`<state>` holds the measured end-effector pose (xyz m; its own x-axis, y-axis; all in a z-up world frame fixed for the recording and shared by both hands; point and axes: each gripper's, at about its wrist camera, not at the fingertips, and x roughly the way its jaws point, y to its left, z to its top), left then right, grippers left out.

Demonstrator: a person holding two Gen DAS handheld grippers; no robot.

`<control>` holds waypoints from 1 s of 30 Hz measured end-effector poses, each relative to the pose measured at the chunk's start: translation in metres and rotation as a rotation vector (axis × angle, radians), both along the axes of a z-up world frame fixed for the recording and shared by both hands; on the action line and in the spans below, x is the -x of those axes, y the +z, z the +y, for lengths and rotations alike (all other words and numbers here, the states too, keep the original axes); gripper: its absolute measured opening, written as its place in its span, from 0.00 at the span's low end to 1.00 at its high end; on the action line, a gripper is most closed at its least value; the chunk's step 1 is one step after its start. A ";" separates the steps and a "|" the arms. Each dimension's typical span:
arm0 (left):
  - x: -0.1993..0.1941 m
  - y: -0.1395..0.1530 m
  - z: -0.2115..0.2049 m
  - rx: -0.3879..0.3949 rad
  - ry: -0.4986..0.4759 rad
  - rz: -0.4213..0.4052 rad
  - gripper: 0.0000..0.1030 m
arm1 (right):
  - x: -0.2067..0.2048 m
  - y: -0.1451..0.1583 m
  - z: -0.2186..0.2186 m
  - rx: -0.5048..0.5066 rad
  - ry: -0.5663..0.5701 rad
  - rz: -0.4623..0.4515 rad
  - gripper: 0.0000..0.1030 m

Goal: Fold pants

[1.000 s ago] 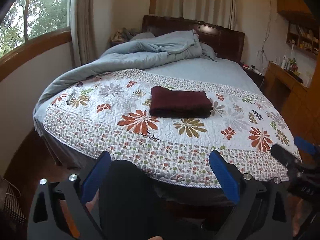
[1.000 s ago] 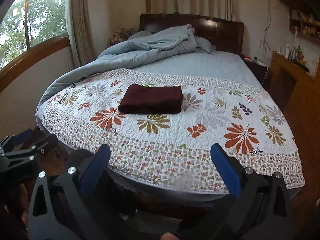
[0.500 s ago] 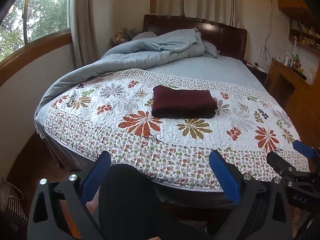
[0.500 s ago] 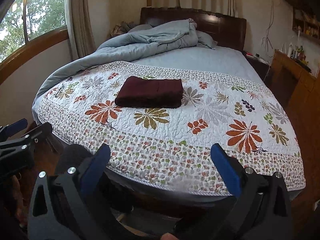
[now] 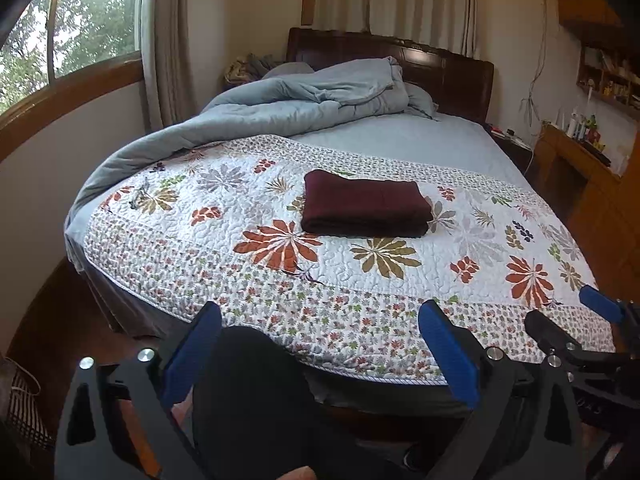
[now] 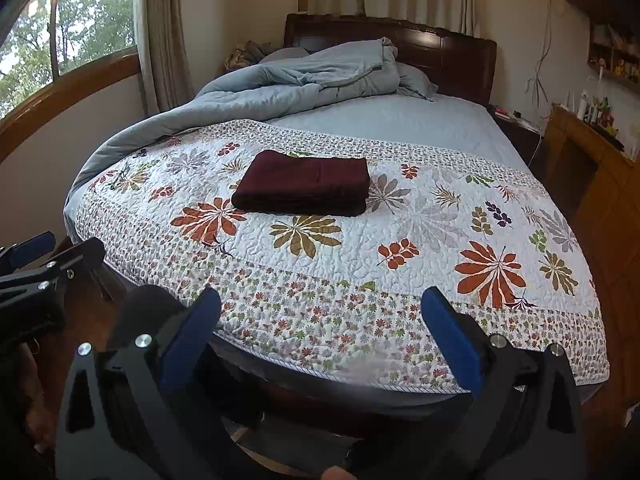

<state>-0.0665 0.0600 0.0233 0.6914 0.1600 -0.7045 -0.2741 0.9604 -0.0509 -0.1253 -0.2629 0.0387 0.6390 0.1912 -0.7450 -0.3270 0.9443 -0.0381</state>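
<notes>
Dark maroon pants [image 5: 364, 208] [image 6: 302, 188] lie folded into a neat rectangle on the flowered quilt [image 5: 280, 280] [image 6: 400, 280] in the middle of the bed. My left gripper [image 5: 320, 344] is open, held off the foot of the bed with nothing between its blue pads. My right gripper [image 6: 320, 340] is likewise open and empty, well short of the pants. In the left wrist view the right gripper [image 5: 568, 328] shows at the right edge. The left gripper [image 6: 52, 252] shows at the left edge of the right wrist view.
A crumpled grey-blue duvet [image 5: 312, 96] lies heaped at the head of the bed by the dark headboard [image 5: 448, 68]. A wooden dresser [image 5: 584, 172] with small bottles stands to the right. A curved window [image 5: 68, 36] and curtains fill the left wall. A dark trouser leg [image 5: 248, 400] is below.
Both grippers have drawn back and risen slightly from the bed, so the bed sits lower and farther in each view. The folded pants have not moved.
</notes>
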 end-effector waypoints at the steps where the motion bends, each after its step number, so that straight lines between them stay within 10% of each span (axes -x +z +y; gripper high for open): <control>1: 0.000 -0.001 -0.001 0.007 -0.009 -0.001 0.96 | 0.000 0.000 0.000 -0.001 0.000 0.001 0.97; 30: 0.008 0.008 -0.009 -0.016 -0.006 -0.058 0.96 | 0.003 0.001 -0.006 -0.023 -0.015 -0.010 0.97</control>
<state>-0.0750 0.0515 0.0309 0.7318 0.1670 -0.6608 -0.2657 0.9627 -0.0510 -0.1284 -0.2689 0.0401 0.6495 0.1988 -0.7339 -0.3128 0.9496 -0.0196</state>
